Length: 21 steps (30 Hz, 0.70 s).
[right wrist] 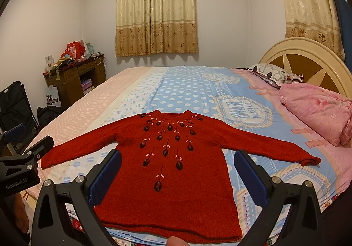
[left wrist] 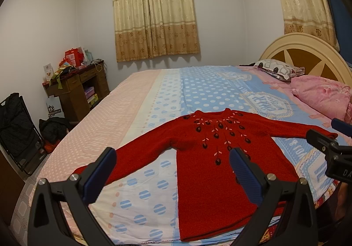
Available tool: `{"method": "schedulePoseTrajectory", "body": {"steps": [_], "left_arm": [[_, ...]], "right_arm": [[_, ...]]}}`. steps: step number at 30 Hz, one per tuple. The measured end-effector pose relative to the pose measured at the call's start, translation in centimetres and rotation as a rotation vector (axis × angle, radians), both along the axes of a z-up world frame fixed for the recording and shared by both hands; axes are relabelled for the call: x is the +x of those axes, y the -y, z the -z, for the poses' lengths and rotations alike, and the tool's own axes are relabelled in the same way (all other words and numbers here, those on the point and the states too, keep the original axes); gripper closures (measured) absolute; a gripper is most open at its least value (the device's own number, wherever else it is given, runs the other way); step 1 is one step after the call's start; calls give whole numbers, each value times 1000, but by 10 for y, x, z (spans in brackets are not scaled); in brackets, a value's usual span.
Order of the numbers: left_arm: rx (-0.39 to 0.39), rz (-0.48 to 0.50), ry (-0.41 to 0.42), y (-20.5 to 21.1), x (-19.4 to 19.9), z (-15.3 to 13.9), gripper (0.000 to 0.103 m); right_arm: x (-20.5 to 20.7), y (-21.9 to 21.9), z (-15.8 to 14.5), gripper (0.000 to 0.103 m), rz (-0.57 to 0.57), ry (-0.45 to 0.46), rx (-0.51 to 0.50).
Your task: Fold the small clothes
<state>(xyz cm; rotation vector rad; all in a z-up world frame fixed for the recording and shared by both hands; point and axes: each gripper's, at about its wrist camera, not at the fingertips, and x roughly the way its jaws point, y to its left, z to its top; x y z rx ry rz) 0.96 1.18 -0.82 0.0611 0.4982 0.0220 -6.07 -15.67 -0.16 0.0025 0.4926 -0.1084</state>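
Observation:
A red knitted sweater (left wrist: 211, 164) with dark embroidered flowers lies flat, front up, on the bed, both sleeves spread out; it also shows in the right wrist view (right wrist: 173, 180). Its hem is at the near bed edge, its neck points away. My left gripper (left wrist: 173, 160) is open and empty, held above the sweater's left sleeve and left side. My right gripper (right wrist: 178, 164) is open and empty, held above the sweater's lower body. Each gripper shows at the edge of the other's view: the right one (left wrist: 330, 135), the left one (right wrist: 24, 147).
The bed (left wrist: 154, 96) has a blue, white and pink dotted sheet. A folded pink quilt (right wrist: 321, 109) and a patterned pillow (right wrist: 275, 74) lie by the headboard at right. A cluttered wooden desk (left wrist: 74, 85) and a black chair (left wrist: 17, 129) stand at left.

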Motion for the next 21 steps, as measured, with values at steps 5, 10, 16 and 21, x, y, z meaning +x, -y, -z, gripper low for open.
{"method": "schedulePoseTrajectory", "body": {"steps": [5, 10, 16, 21], "left_arm": [[0, 0, 0, 0, 0, 1, 0], [1, 0, 1, 0, 0, 1, 0], [2, 0, 1, 0, 0, 1, 0], [1, 1, 0, 0, 0, 1, 0]], "right_arm": [[0, 0, 1, 1, 2, -1, 0], [1, 0, 1, 1, 2, -3, -1], [1, 0, 1, 1, 2, -3, 1], [1, 0, 1, 1, 2, -3, 1]]}}
